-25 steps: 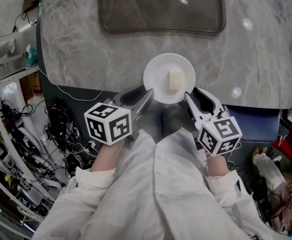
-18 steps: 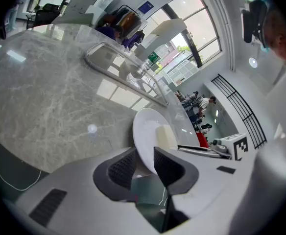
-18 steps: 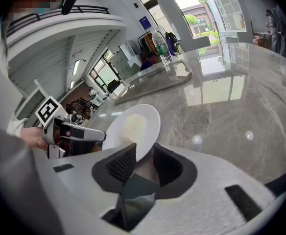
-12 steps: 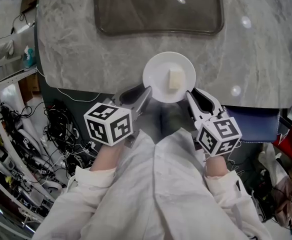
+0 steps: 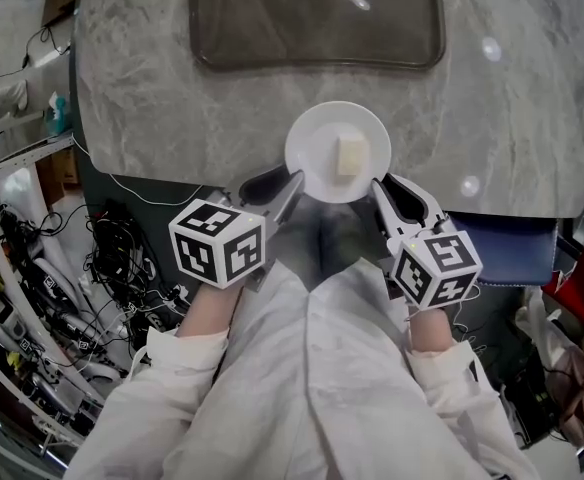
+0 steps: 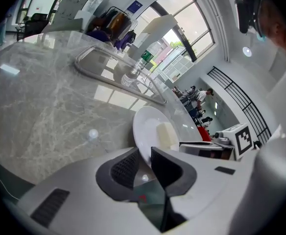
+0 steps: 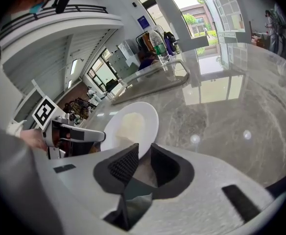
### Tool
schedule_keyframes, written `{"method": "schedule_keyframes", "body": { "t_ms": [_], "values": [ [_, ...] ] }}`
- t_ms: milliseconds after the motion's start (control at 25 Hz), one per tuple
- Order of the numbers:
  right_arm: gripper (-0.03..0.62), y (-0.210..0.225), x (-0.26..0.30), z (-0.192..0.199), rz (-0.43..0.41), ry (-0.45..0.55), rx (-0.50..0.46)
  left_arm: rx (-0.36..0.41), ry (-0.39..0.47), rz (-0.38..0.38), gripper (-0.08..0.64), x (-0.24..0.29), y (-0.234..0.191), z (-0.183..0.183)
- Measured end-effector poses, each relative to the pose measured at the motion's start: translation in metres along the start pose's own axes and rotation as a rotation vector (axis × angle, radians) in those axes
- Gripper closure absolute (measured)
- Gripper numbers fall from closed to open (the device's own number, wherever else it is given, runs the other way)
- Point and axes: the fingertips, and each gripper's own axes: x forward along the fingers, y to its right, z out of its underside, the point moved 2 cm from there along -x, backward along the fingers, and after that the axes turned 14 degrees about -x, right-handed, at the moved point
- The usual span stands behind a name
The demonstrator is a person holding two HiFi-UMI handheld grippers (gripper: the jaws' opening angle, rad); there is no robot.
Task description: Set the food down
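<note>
A white plate (image 5: 314, 154) carries a pale yellow block of food (image 5: 351, 156) and sits over the near edge of the marble table (image 5: 142, 98). My left gripper (image 5: 294, 184) is shut on the plate's left near rim. My right gripper (image 5: 377, 188) is shut on its right near rim. In the left gripper view the plate (image 6: 147, 129) runs edge-on between the dark pads (image 6: 126, 168), with the food (image 6: 166, 135) beyond. In the right gripper view the plate (image 7: 142, 116) and food (image 7: 127, 126) lie just past my right gripper (image 7: 143, 156). Whether the plate touches the table I cannot tell.
A large shallow tray (image 5: 317, 18) lies on the far part of the table. A plastic bottle (image 7: 157, 44) stands beyond it. Cables and gear (image 5: 112, 258) crowd the floor at the left. The person's white sleeves fill the bottom of the head view.
The plate and both grippers have crept a little farther over the table edge. Both grips are unchanged.
</note>
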Motion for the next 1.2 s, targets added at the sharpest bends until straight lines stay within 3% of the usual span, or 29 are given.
{"method": "schedule_keyframes", "body": {
  "t_ms": [360,1200],
  "values": [
    [0.531,0.002,-0.012,-0.010,-0.016,0.009,-0.013,-0.003,0.036,0.002,0.477,-0.008,0.015,-0.003],
    [0.563,0.004,-0.072,-0.095,-0.131,0.275,-0.115,0.031,0.277,0.014,0.477,-0.052,0.079,-0.036]
  ]
}}
